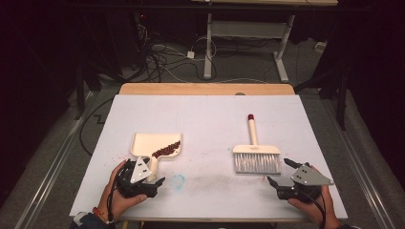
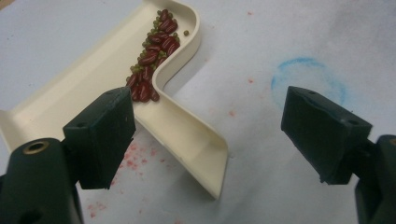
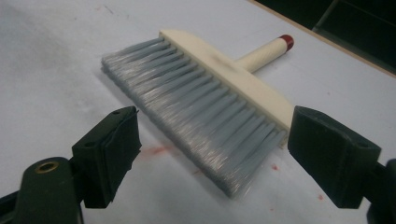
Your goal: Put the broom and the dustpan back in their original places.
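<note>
High view, near edge first: left gripper (image 1: 141, 177) sat at about 7 o'clock on the white table (image 1: 205, 119), jaws spread and holding nothing, just short of the dustpan's handle. Right gripper (image 1: 286, 172) sat at about 5 o'clock, jaws likewise spread and empty, just near of the brush bristles.

Farther in, the cream dustpan (image 1: 148, 145) lay flat at roughly 8 o'clock from table centre. Its handle pointed toward the person, its open mouth away toward 12 o'clock, long axis running near to far. Red beans (image 1: 166, 150), with small green ones mixed in, lay heaped along the pan's right rear wall. Left gripper view showed the pile packed into the corner where pan meets handle (image 2: 152, 60).

The hand brush (image 1: 254, 153) lay flat at about 4 o'clock, grey bristles toward the person, red-tipped handle toward 12 o'clock, long axis near to far.

Judgement: sweeping looked finished, since the beans were gathered in the pan and no loose ones showed on the table, apart from reddish specks and a faint blue ring (image 2: 306, 77). Both tools were set down. What seemed left, if anything, was lifting the pan to empty it.
</note>
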Motion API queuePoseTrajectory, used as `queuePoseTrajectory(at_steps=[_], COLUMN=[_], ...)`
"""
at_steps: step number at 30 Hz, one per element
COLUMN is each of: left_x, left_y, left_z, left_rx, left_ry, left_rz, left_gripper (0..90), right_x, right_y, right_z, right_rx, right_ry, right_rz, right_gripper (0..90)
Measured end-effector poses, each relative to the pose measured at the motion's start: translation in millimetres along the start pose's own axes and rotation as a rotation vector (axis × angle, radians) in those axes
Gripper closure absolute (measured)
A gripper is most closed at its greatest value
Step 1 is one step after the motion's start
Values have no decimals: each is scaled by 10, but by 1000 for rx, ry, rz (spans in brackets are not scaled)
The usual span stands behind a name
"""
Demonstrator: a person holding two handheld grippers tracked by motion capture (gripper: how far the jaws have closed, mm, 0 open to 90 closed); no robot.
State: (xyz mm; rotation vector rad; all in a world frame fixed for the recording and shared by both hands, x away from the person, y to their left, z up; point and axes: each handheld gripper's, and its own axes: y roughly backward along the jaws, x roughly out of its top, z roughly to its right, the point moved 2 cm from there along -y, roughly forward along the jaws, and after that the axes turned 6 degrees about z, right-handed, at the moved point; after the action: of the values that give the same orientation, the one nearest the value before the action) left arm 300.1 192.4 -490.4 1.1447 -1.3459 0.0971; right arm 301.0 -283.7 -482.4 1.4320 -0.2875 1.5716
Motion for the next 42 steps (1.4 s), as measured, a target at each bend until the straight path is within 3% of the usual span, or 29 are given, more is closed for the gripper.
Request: queuePoseTrajectory(at_steps=[10,16,42], left_x=[12,17,5], left_y=[-5,-13,-10], left_z=[14,42,42], left_rx=[-4,-3,-10], left_ry=[8,-29,-26], left_rz=[-3,-5,-6], left_gripper=[171,172,171], right_x=[-19,3,54], right_y=[-6,28,38], right_z=[-24,-27,-40], right_rx=[25,27,23], right_ry=[-5,-10,-16], right_rz=[-2,15,37], right_gripper=[173,174,173])
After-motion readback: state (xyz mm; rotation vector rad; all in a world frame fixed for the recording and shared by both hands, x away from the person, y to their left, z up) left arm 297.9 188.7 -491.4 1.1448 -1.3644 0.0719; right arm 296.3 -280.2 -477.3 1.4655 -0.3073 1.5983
